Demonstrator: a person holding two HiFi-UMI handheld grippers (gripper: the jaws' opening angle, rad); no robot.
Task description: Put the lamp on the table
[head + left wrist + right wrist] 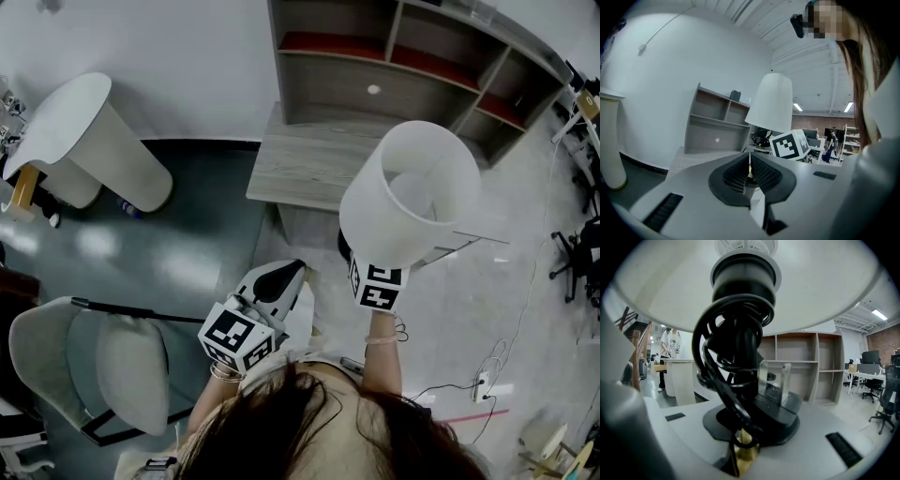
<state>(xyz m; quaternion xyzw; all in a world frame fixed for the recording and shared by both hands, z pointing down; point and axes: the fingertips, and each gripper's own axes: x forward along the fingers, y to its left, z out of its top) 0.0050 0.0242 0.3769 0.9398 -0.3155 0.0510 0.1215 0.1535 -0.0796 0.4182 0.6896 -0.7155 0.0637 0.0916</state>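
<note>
Head view: report the position of the lamp (412, 187) and the step in hand. (Supervisor)

The lamp is off the ground, carried upright in my right gripper (379, 281). Its white shade overlaps the near right corner of the table (300, 164) in this view, and no part of it rests on the tabletop. I judge the step to be transport: pickup is done, placement is not yet done. (Operator)

Confirm both claws. (Supervisor)

Right gripper view: the jaws stand partly apart and are clamped on the black stem (740, 357) under the shade, where the cord (710, 348) is wound round it. Left gripper view: the left gripper (750, 171) has its jaws together with nothing between them. It hangs beside the lamp and apart from it. (Operator)

State what the next move calls for. (Supervisor)

I expect to carry the lamp forward over bare tabletop, keeping it clear of the shelf unit (394, 66) at the back. I then lower it upright until it stands on its own, and only then release the right jaws. The shade rides high above the grip, so I treat the load as top-heavy and avoid tilting it. No view shows the base, so I cannot confirm clearance beneath it. The cord loops could snag. (Operator)
</note>
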